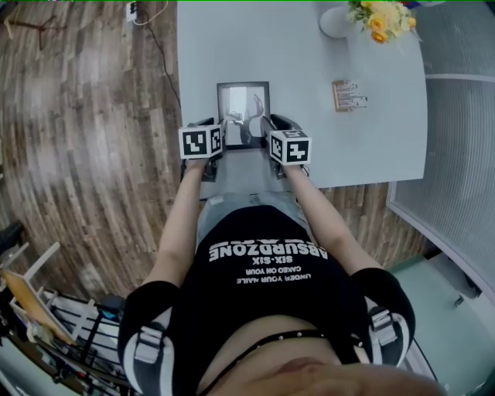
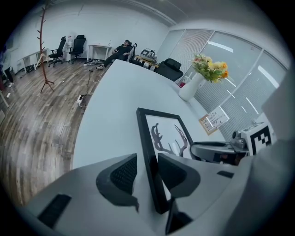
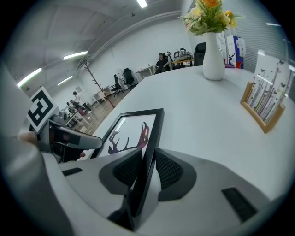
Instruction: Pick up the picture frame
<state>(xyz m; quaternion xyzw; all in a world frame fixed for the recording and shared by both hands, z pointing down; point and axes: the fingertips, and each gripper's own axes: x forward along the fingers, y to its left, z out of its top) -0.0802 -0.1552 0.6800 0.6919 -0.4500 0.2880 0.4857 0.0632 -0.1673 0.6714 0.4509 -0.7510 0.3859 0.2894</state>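
Both claws are closing on the picture frame (image 1: pixel 244 104), which lies at the near edge of the white counter (image 1: pixel 371 147). The left claw (image 2: pixel 148 173) straddles its left rail and the right claw (image 3: pixel 148 169) its right, pads not yet clamped. Far right stand a flower vase (image 1: pixel 334 21) and a card holder (image 1: pixel 349 95), well apart from it.

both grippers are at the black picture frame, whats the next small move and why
Probably finish closing both before lifting: the black rectangular picture frame has its left edge between the closing jaws of the left gripper, its right edge between those of the right gripper, and neither looks clamped yet.
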